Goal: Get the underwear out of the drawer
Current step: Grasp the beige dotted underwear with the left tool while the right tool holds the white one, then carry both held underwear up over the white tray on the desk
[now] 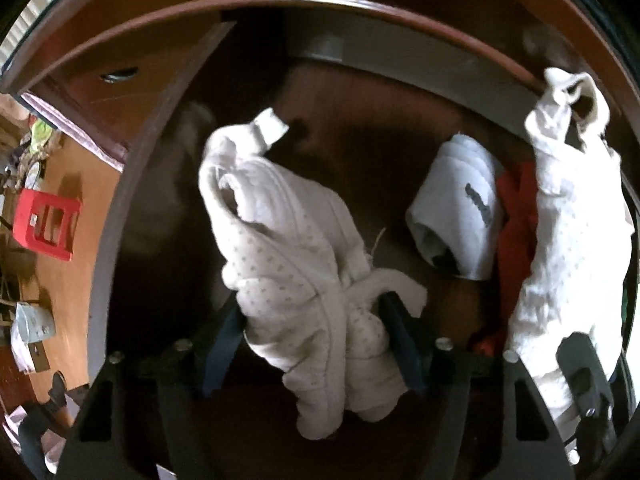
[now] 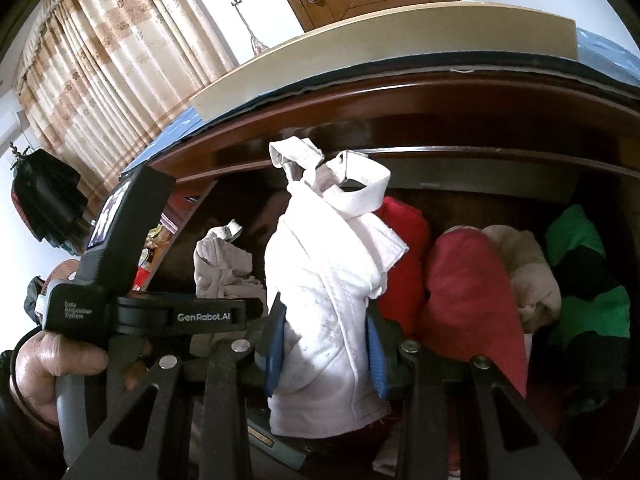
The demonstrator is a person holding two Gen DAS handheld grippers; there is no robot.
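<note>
Left tongs (image 1: 312, 316) pinching dotted underwear (image 1: 288, 248) mid-bunch, right tongs (image 2: 324, 344) clamped on white garment (image 2: 332, 288). Soft, floppy, light; I'd grab thick folds.

We can read two markings, both in the right wrist view, printed in pale letters on the black plastic body of the left gripper's handheld unit (image 2: 152, 312). "GenRobot.AI" stands on its flat front edge. "Data Acquisition System" stands in three small lines on the angled block just left of that. In the left wrist view we find nothing legible.
</note>
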